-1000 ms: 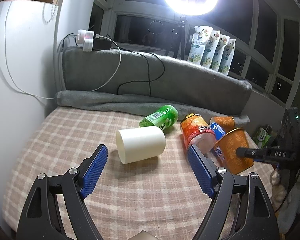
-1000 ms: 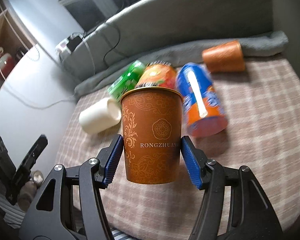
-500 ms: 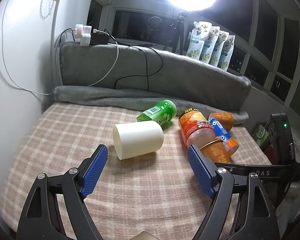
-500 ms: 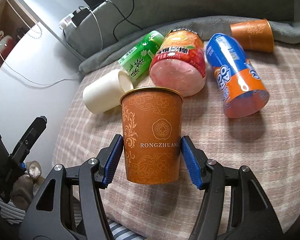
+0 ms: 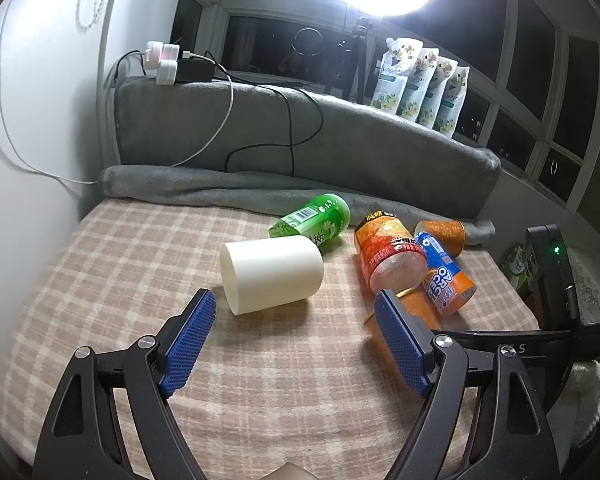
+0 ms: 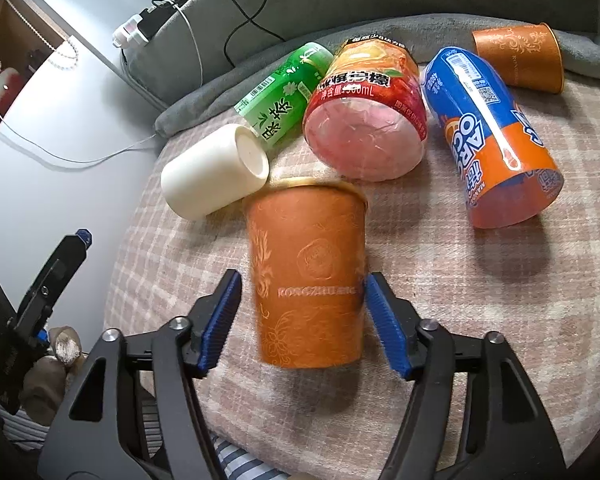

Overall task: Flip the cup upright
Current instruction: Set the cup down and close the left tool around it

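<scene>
An orange paper cup (image 6: 308, 276) stands upright on the checked blanket (image 6: 480, 320), blurred, between the fingers of my right gripper (image 6: 304, 320). The jaws now stand slightly apart from its sides, a thin gap showing on each. In the left wrist view this cup (image 5: 416, 310) is mostly hidden behind my right finger pad. My left gripper (image 5: 296, 340) is open and empty, just short of a white cup (image 5: 272, 274) lying on its side. Another orange cup (image 6: 518, 58) lies on its side at the back.
A green bottle (image 6: 284, 94), an orange-labelled bottle (image 6: 368, 108) and a blue-orange bottle (image 6: 496, 136) lie on the blanket behind the cup. A grey rolled blanket (image 5: 228, 188) and cushion with cables run along the back. A white wall (image 5: 28, 140) stands left.
My right gripper lowered the orange cup onto the blanket and its jaws opened off it. My left gripper stayed open, with the view shifting slightly.
</scene>
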